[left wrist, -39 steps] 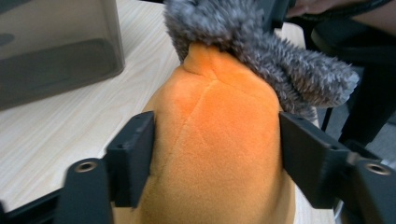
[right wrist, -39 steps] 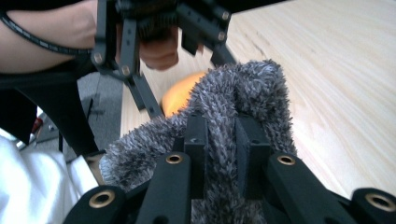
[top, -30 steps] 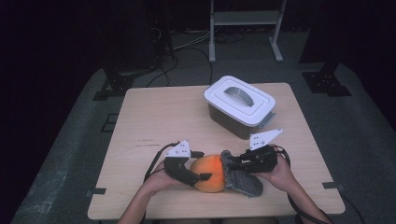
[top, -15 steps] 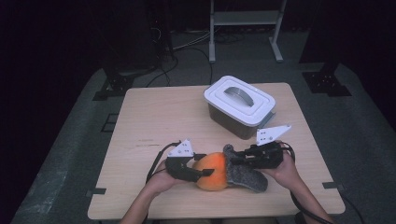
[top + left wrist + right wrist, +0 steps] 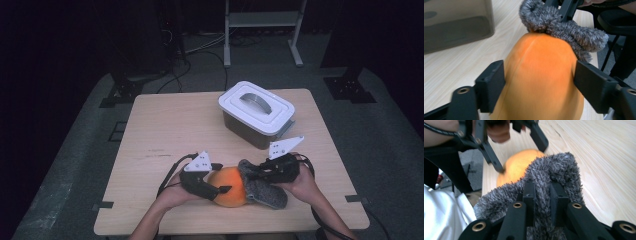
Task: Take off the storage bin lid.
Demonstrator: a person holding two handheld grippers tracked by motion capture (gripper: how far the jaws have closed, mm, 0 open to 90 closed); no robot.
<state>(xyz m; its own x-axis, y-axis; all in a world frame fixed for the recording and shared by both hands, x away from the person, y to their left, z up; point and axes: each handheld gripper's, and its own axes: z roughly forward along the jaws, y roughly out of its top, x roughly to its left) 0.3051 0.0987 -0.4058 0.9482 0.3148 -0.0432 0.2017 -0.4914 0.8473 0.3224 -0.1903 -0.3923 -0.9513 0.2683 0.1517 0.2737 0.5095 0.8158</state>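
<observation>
Left gripper view cuts off the bottom of the smooth orange plush ball (image 5: 541, 75), clamped by the left gripper (image 5: 539, 83) near the table's 6 o'clock edge, while the right gripper (image 5: 542, 192) pinches the fuzzy grey cloth (image 5: 549, 172), probably draped at its 3 o'clock.

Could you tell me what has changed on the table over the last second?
The right gripper, shut on the grey fuzzy cloth, has drawn it a little rightward off the orange ball. The left gripper stays clamped on the ball. The lidded container has not moved.
</observation>
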